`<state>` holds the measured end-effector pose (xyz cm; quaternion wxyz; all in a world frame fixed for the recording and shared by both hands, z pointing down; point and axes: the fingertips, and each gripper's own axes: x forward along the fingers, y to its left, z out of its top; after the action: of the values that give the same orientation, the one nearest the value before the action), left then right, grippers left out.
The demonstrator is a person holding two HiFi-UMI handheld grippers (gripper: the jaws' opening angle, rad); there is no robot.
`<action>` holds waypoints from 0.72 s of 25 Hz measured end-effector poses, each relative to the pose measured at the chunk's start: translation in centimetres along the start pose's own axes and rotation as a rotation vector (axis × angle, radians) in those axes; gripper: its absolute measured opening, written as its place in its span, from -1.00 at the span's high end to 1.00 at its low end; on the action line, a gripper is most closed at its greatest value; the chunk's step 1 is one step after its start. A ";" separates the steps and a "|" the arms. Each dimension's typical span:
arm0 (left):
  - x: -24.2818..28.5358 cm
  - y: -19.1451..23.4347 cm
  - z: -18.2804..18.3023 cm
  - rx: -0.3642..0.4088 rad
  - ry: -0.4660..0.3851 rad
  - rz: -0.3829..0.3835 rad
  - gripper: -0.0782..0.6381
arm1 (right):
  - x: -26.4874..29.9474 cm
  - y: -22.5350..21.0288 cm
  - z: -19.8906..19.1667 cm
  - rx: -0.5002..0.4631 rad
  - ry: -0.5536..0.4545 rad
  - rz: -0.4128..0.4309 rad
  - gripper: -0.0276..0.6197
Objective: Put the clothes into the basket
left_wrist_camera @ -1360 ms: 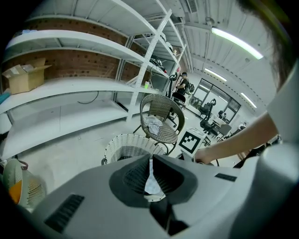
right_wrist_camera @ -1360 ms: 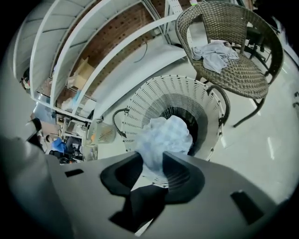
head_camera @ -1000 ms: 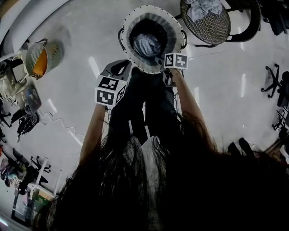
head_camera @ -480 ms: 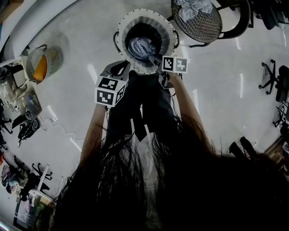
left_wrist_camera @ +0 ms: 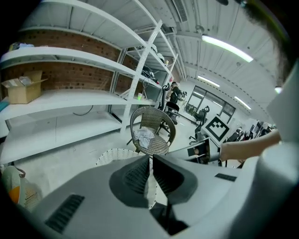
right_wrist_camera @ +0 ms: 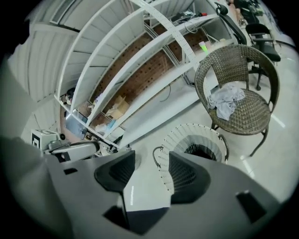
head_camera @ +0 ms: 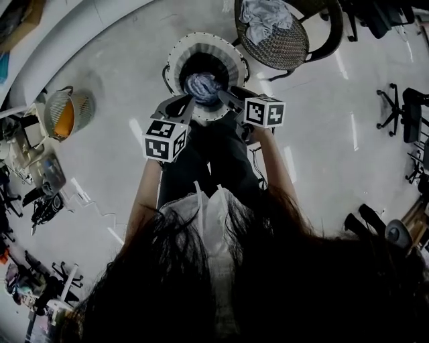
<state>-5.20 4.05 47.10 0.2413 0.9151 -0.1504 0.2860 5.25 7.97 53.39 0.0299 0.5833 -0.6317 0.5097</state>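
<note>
Left gripper [left_wrist_camera: 151,161]: jaws drawn almost together, only a thin slit between the ribbed pads, nothing clamped there. Right gripper [right_wrist_camera: 152,156]: jaws standing well apart, bare floor and a stretch of basket rim showing through the gap, nothing gripped. Both held out in front of the body, marker cubes uppermost, angled down toward the white basket [head_camera: 175,59] on the pale floor [head_camera: 322,154], tips overlapping its near rim in the head view, left one at the left, right one at the right. Inside the basket, down in its dark well, a bundled bluish garment [head_camera: 201,86], clear of both grippers. Just beyond the basket, up and to the right in the head view, a brown wicker chair [head_camera: 285,47] with more pale clothes [head_camera: 260,15] heaped on its seat, well apart from either gripper. Off to the left on the floor, a second, smaller basket [head_camera: 80,106] with something orange inside. Along the wall, white shelving [left_wrist_camera: 70,100] against brick, a cardboard box [left_wrist_camera: 21,88] on one shelf. At the far right of the head view, dark office chairs [head_camera: 402,120]. Long dark hair [head_camera: 201,281] filling the lower part of that view.
</note>
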 end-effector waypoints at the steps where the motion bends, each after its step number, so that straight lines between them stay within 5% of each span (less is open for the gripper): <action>1: -0.3 -0.3 0.7 -0.008 -0.016 -0.005 0.69 | -0.6 0.5 0.4 -0.019 -0.013 0.002 0.19; 18: -4.8 -3.7 7.9 0.029 -0.149 -0.056 0.69 | -10.2 8.3 8.7 -0.169 -0.278 -0.006 0.52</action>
<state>-3.89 3.61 37.27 0.2240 0.9411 -0.1379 0.2124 6.95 7.66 37.70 -0.0072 0.6454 -0.6687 0.3690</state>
